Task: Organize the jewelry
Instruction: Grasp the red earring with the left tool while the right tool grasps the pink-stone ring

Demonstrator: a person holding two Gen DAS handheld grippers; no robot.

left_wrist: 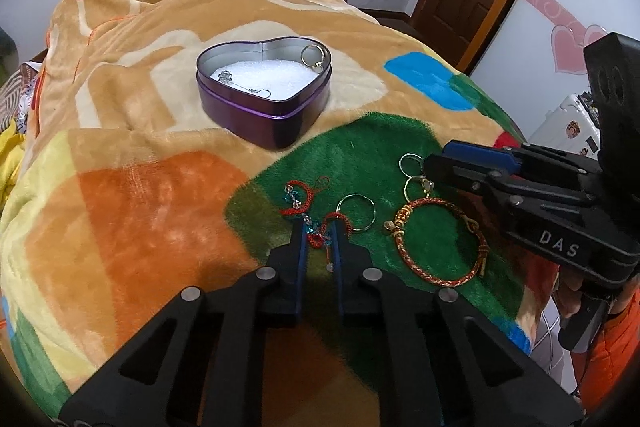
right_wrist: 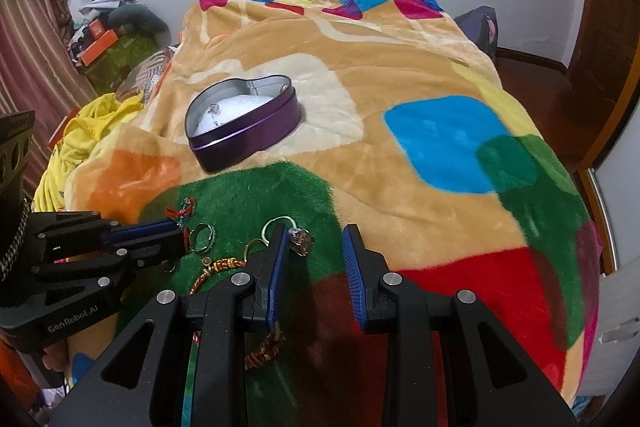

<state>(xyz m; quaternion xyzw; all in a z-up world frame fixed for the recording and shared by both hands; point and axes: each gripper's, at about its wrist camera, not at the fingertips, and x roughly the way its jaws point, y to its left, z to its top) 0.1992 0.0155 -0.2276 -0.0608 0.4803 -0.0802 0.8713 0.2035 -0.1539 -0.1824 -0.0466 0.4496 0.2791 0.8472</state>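
Left gripper (left_wrist: 319, 227) clamped on red beaded cord charm (left_wrist: 316, 223); right gripper (right_wrist: 316, 233) jaws apart, empty; only left view shows gold ring (left_wrist: 313, 55) on heart tin (left_wrist: 264, 115) rim

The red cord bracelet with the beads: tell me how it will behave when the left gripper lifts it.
The red cord bracelet lies in loose curls on the blanket, so it will probably hang limp rather than hold shape. It looks light. With the left gripper closed on one part, the beaded end may dangle, swing and snag the plush pile.

A blanket-covered bed (left_wrist: 140, 207) carries a heart tin (left_wrist: 264, 115) and jewelry (left_wrist: 440, 243).
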